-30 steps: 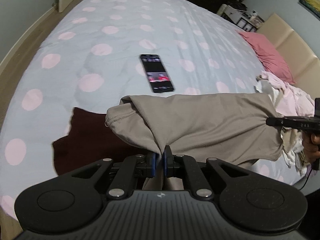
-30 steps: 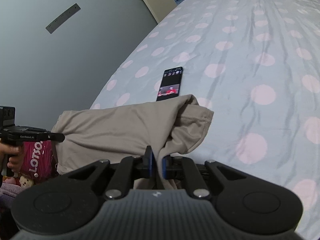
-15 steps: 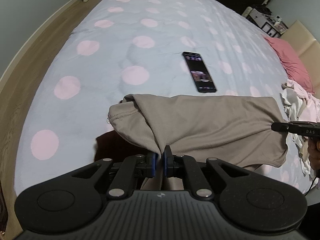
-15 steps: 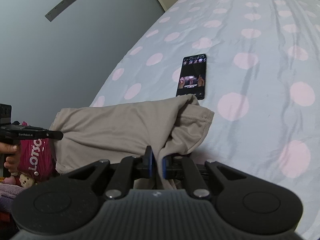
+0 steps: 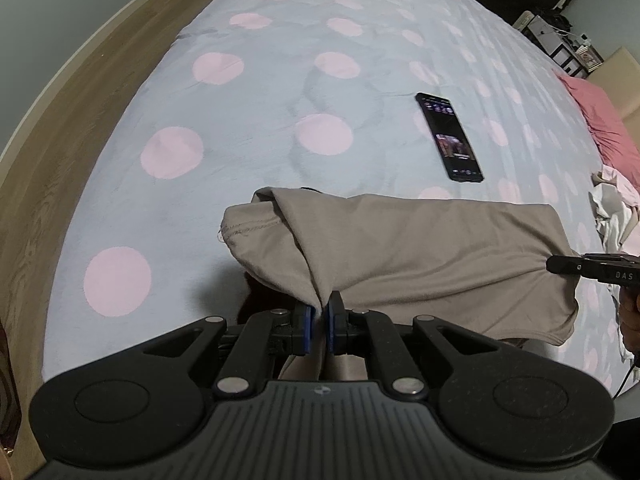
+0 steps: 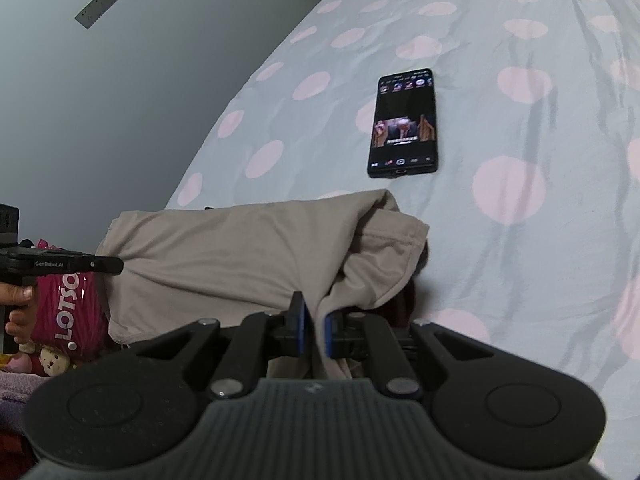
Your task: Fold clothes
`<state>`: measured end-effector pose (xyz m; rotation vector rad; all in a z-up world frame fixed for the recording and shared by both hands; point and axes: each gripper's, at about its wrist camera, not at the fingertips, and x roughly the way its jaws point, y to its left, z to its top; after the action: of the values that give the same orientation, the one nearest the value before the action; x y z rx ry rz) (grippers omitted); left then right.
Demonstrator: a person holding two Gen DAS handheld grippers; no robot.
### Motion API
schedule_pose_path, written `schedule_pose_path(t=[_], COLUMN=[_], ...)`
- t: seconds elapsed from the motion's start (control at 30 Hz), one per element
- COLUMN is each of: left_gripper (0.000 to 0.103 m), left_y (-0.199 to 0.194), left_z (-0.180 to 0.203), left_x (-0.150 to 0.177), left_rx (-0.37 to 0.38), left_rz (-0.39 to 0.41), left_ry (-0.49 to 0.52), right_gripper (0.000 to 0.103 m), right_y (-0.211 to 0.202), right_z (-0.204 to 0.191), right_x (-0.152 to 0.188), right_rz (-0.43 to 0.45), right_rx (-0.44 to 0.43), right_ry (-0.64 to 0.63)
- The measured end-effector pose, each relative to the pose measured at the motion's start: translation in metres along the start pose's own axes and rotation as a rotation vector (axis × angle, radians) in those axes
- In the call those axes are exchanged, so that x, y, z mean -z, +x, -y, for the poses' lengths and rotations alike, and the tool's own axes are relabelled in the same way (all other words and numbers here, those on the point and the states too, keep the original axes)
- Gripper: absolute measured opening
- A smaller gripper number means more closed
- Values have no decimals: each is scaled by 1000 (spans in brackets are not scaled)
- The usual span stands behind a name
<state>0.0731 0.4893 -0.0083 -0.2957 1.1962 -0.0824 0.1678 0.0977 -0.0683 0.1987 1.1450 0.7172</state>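
A beige garment (image 5: 420, 252) hangs stretched between both grippers above the polka-dot bed (image 5: 280, 92). My left gripper (image 5: 319, 322) is shut on one folded corner of it. My right gripper (image 6: 315, 326) is shut on the other corner of the garment (image 6: 240, 256). Each gripper shows in the other's view: the right gripper (image 5: 568, 266) at the right edge, the left gripper (image 6: 108, 265) at the left edge. A dark garment (image 5: 260, 292) lies under the beige one, mostly hidden.
A lit phone (image 5: 448, 136) lies on the bed beyond the garment, also in the right wrist view (image 6: 404, 124). A pile of pale clothes (image 5: 612, 208) and a pink pillow (image 5: 604, 128) lie to the right. Wooden floor (image 5: 52, 152) runs along the bed's left edge. A pink bag (image 6: 68, 308) sits at the left.
Both grippers have carried the stretched garment leftwards along the bed, towards its left edge. The dark garment underneath is now mostly covered. The grips have not changed.
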Motion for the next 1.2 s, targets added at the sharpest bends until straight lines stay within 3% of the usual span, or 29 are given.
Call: schedule_pose_path(t=[0.27,0.57,0.73,0.9,0.97,1.1,1.2], left_gripper=[6,10,23,41,41,41,41], left_y=[22,66,68,36,18,-7,-2], left_z=[-8,-15,-12,-10,-5,6,18], left_x=[-3,3,8,7,9,28,42], left_rx=[-28,-92,-151,-233,-256,-98,-55], left_rz=[-30,-56,-64,14,72,118,93], left_ry=[5,-11,19,50,84,121,147], right_gripper=[11,13,43,44,44,44,44], right_y=[23,43,41,14,0,-22,-23], right_z=[11,19,17,13,6,-13,-21], right_x=[1,4,6,6,9,22,37], right_rz=[-27,-38,-17,58,96,119,88], right_rx=[19,60,83,123,129,99,68], right_ry=[49,17,-18,-92,-142,-241,-232])
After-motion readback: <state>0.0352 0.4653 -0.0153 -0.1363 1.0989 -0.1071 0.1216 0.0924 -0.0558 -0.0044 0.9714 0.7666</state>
